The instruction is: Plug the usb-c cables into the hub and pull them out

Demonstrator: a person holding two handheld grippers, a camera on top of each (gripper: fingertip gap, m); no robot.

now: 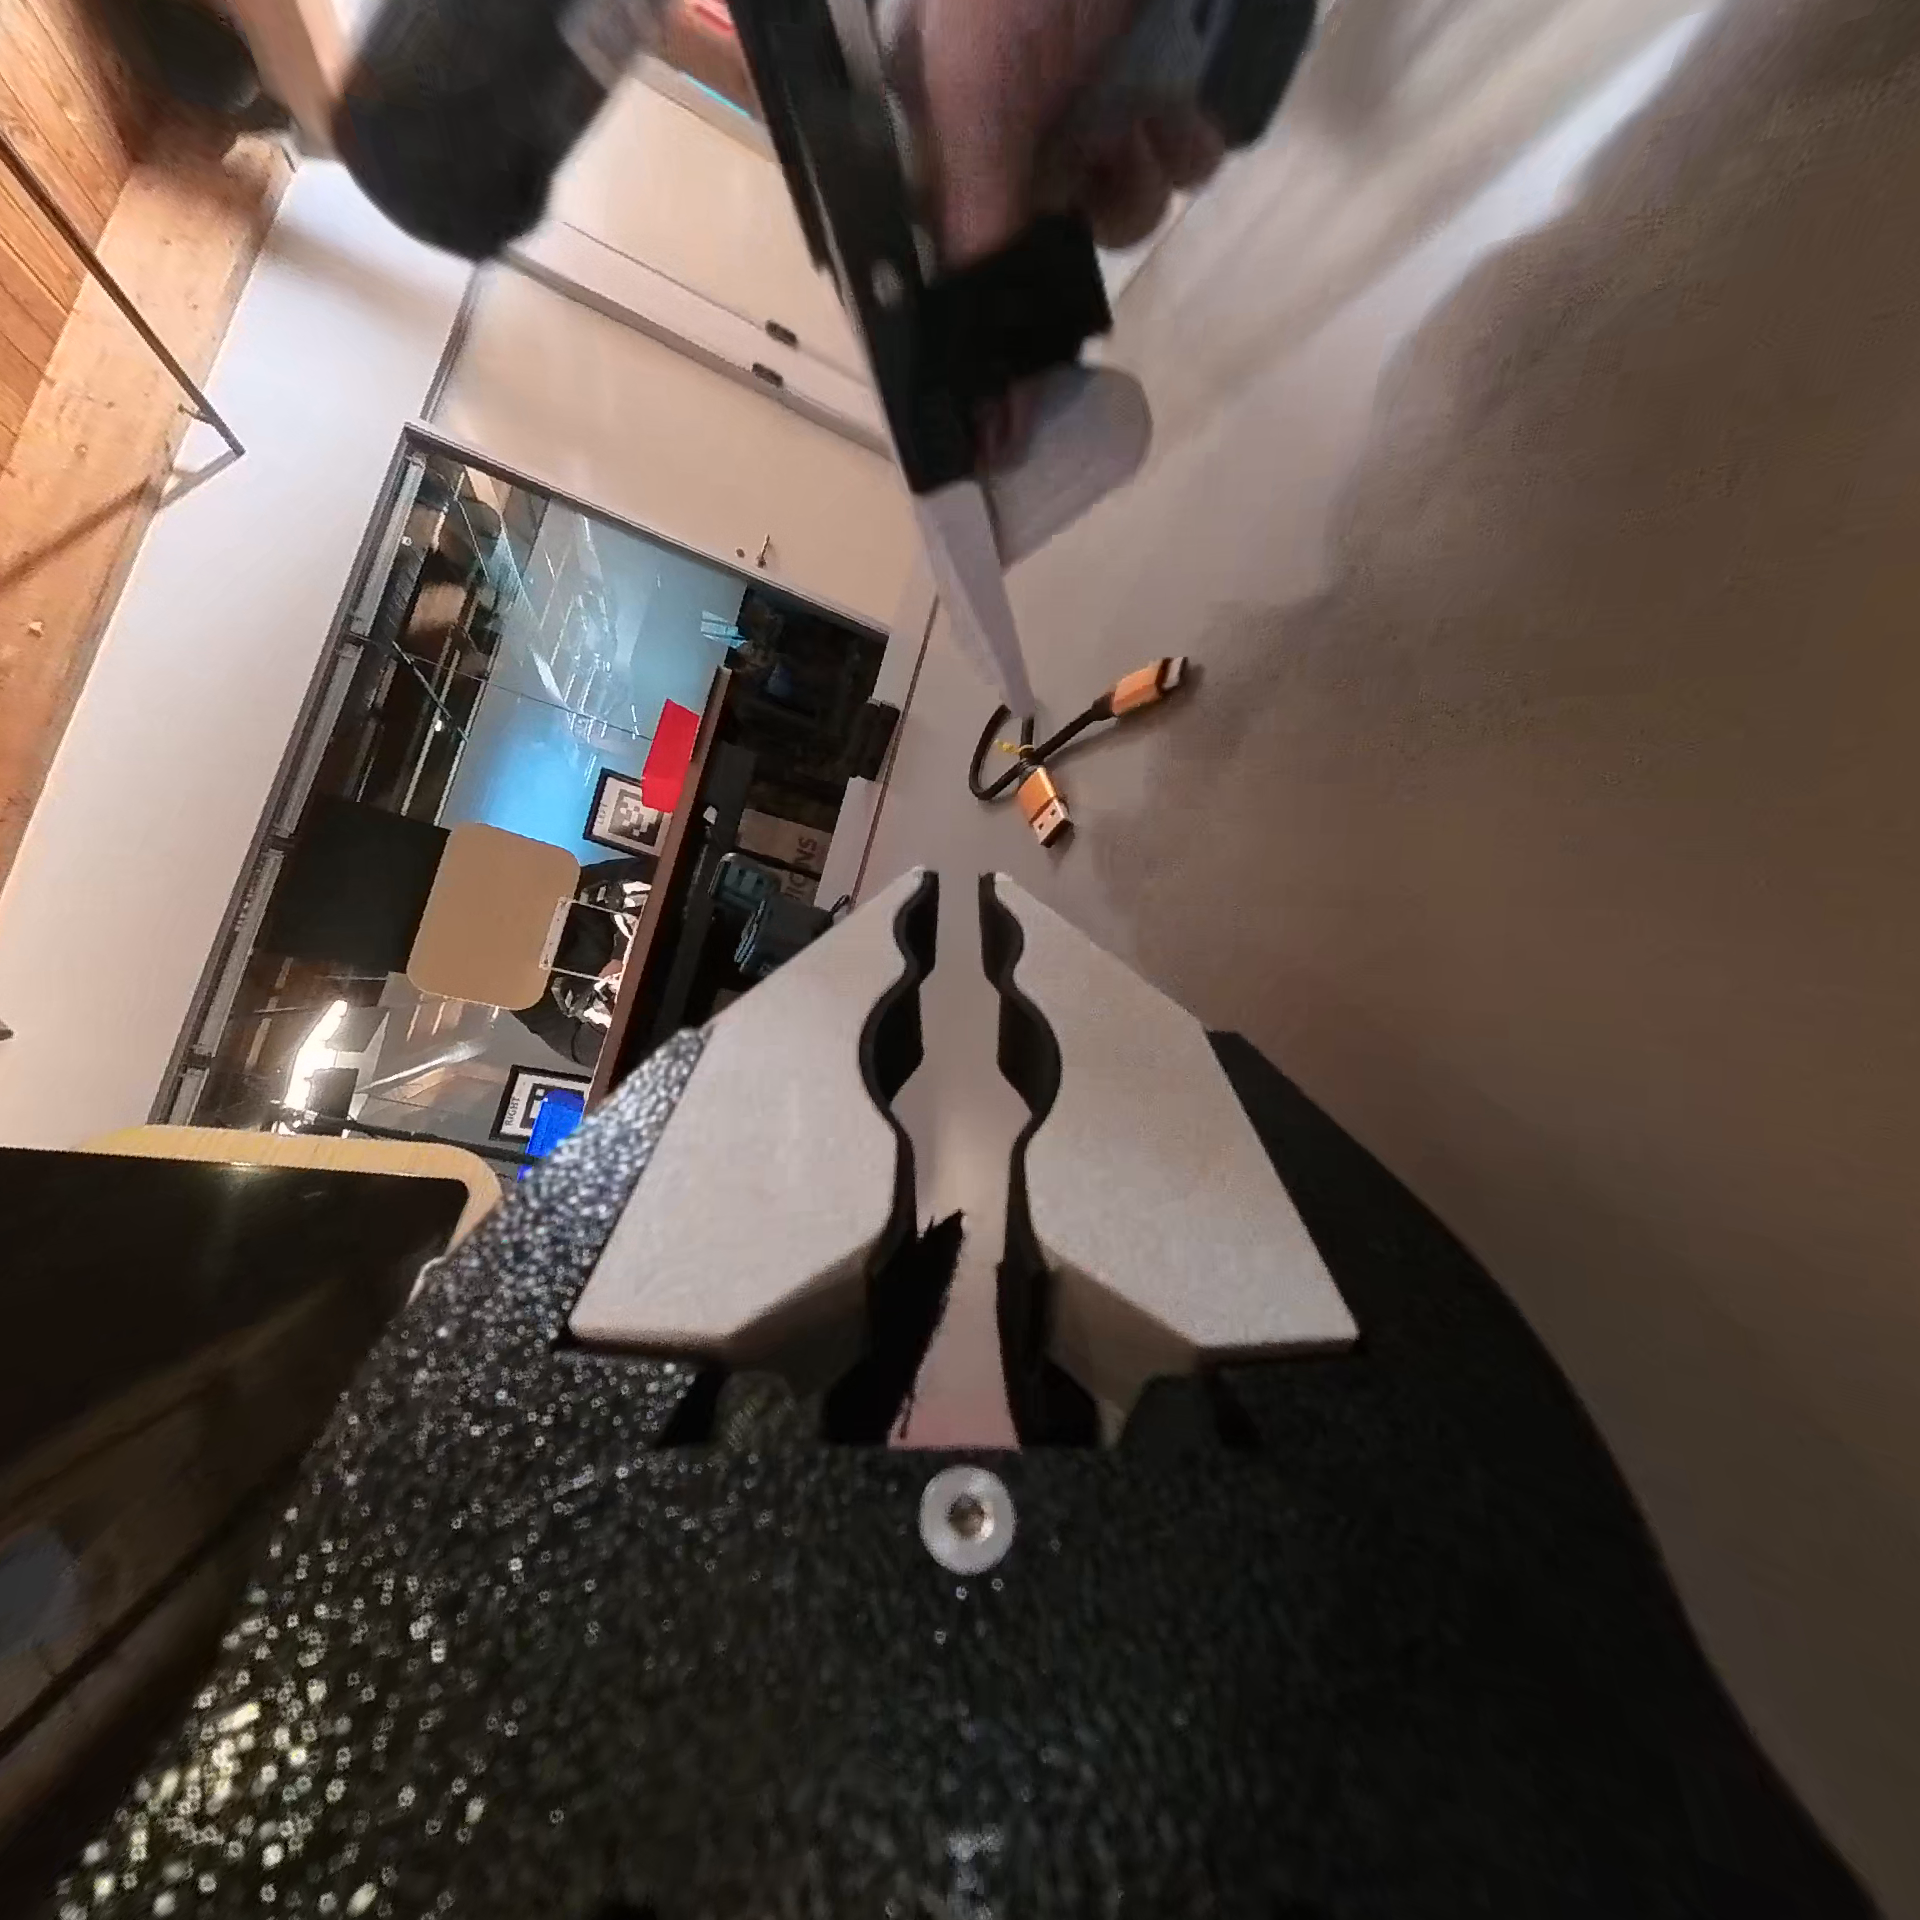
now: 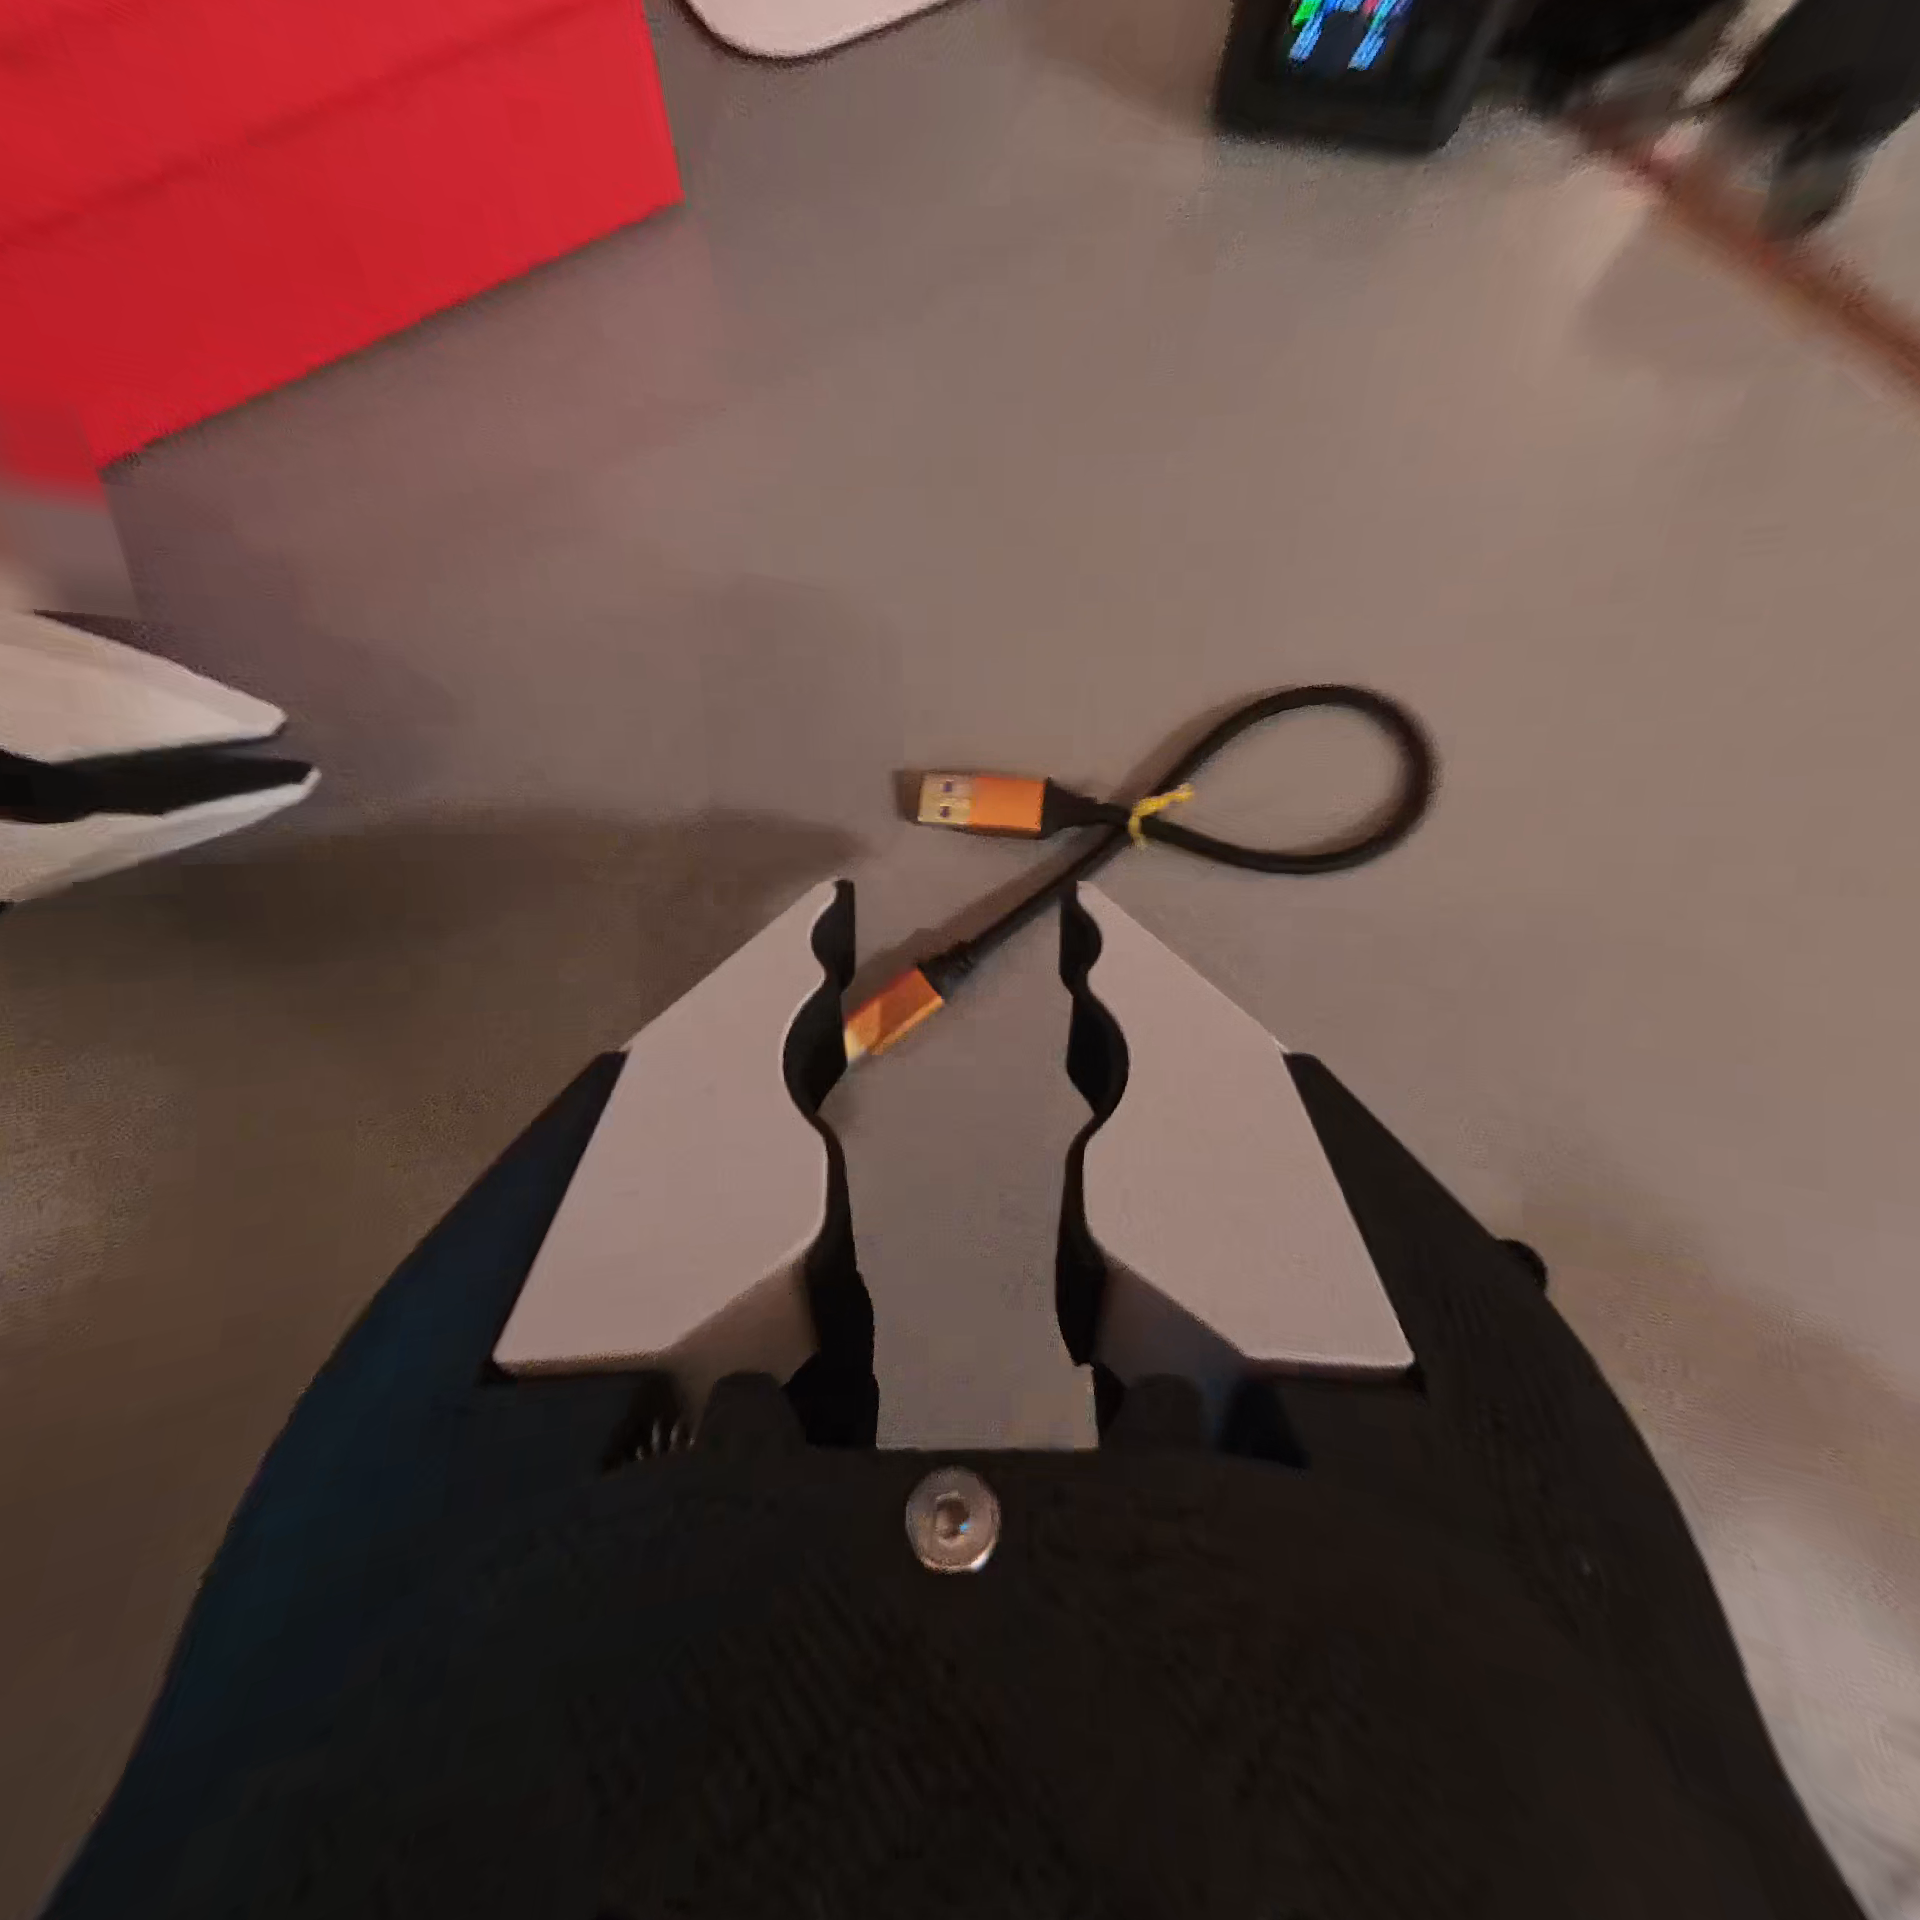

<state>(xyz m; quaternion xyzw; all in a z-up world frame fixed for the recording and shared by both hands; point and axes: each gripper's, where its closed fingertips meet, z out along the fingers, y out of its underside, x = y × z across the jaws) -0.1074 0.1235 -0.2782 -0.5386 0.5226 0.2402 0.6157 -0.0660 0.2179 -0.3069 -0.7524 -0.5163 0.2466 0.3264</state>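
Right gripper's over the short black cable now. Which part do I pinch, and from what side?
Likely the orange plug shell lying flat between the open right gripper fingers. Come from above, closing across its flat sides: it is rigid, unlike the looped black cable.

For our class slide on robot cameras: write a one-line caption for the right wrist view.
Open right gripper poised over a looped black cable with orange plugs on a grey table.

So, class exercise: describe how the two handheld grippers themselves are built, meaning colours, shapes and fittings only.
Each gripper, left and right, has a black textured body, speckled in the left wrist view. Two pale grey wedge-shaped fingers taper toward the tips. Their inner faces carry black wavy pads. A silver hex-socket screw sits centred on the body behind the fingers.
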